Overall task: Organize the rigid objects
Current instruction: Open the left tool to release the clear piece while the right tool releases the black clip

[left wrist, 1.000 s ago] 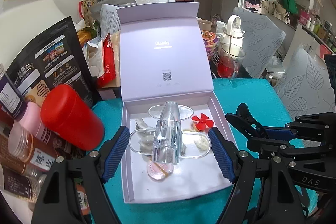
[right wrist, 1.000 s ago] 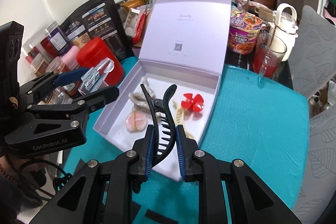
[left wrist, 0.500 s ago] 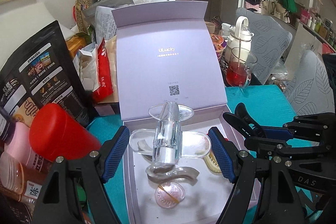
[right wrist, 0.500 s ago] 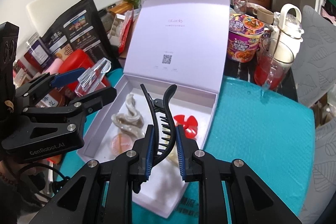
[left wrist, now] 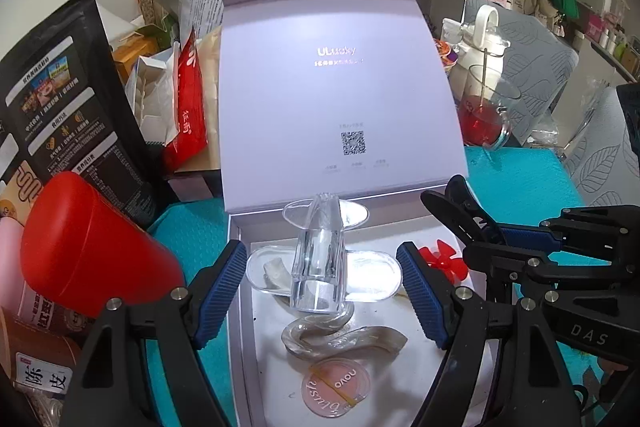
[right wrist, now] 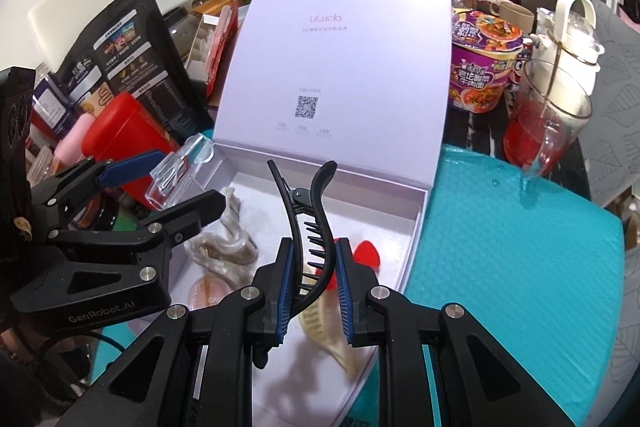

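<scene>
A lavender box lies with its lid up on the teal mat. Its white floor holds a wavy translucent clip, a round pink compact, a red flower clip and a cream comb clip. My left gripper is shut on a clear acrylic hair clip, which hangs over the box's left half. My right gripper is shut on a black claw clip over the box's front right part. Each gripper shows in the other's view: the left gripper, the right gripper.
A red canister, jars and a black snack bag crowd the box's left side. A glass mug of red drink, a white kettle and a noodle cup stand at the back right. Teal mat spreads right of the box.
Both grippers have come forward and down toward the box, so it looms larger and nearer. Each still holds its clip as before.
</scene>
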Action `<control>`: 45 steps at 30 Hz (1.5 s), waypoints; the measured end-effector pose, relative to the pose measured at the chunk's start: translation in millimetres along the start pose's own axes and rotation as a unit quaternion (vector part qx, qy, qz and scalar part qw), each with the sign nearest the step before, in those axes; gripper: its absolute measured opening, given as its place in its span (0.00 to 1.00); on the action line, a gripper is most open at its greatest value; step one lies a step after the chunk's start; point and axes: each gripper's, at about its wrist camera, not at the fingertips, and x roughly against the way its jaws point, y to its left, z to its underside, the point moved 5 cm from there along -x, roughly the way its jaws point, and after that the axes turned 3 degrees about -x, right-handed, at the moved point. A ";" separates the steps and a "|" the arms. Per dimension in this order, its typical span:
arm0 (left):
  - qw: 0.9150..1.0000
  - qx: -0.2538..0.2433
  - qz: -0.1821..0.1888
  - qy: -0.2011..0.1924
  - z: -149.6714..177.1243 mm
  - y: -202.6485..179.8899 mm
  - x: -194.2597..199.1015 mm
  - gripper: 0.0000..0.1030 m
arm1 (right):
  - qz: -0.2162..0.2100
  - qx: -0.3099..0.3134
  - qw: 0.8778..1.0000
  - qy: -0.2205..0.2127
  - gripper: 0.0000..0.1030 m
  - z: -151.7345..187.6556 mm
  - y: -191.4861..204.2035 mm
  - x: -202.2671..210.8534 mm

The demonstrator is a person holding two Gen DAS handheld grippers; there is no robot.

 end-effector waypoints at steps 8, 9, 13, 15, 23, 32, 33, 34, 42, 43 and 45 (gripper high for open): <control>1.000 0.013 0.001 0.026 8.1 2.7 -19.2 0.75 | -0.003 -0.001 1.000 0.010 0.19 -0.2 -1.5 -19.9; 0.999 0.014 0.001 0.029 8.7 2.7 -20.9 0.75 | -0.003 -0.002 1.000 0.011 0.19 0.0 -1.7 -21.6; 0.999 0.015 -0.003 0.035 10.7 2.0 -25.2 0.75 | -0.002 -0.003 1.000 0.016 0.19 1.1 -3.1 -27.9; 0.999 0.018 -0.004 0.035 10.8 2.1 -25.8 0.75 | 0.000 -0.002 1.000 0.017 0.19 1.6 -3.1 -29.9; 0.997 0.038 0.003 0.069 15.5 4.0 -37.6 0.75 | 0.003 -0.001 1.000 0.015 0.21 1.3 -2.3 -28.0; 0.996 0.050 -0.005 0.073 15.2 6.3 -31.5 0.75 | 0.003 -0.004 1.000 0.011 0.27 1.5 -3.9 -18.7; 0.996 0.051 -0.005 0.071 14.7 5.9 -30.0 0.75 | 0.003 -0.004 1.000 0.009 0.27 1.1 -3.8 -16.7; 0.996 0.051 -0.005 0.070 14.0 5.5 -28.0 0.75 | 0.003 -0.004 1.000 0.008 0.27 1.1 -3.8 -15.3; 0.997 0.051 -0.006 0.051 6.4 1.2 -4.3 0.75 | 0.004 0.001 1.000 -0.007 0.27 -2.5 0.3 6.2; 0.997 0.051 -0.007 0.049 5.4 0.5 -0.5 0.75 | 0.004 0.002 1.000 -0.009 0.27 -3.1 1.4 9.3; 0.998 0.051 -0.009 0.042 2.4 -1.3 8.9 0.75 | 0.005 0.005 1.000 -0.015 0.27 -4.5 3.5 18.2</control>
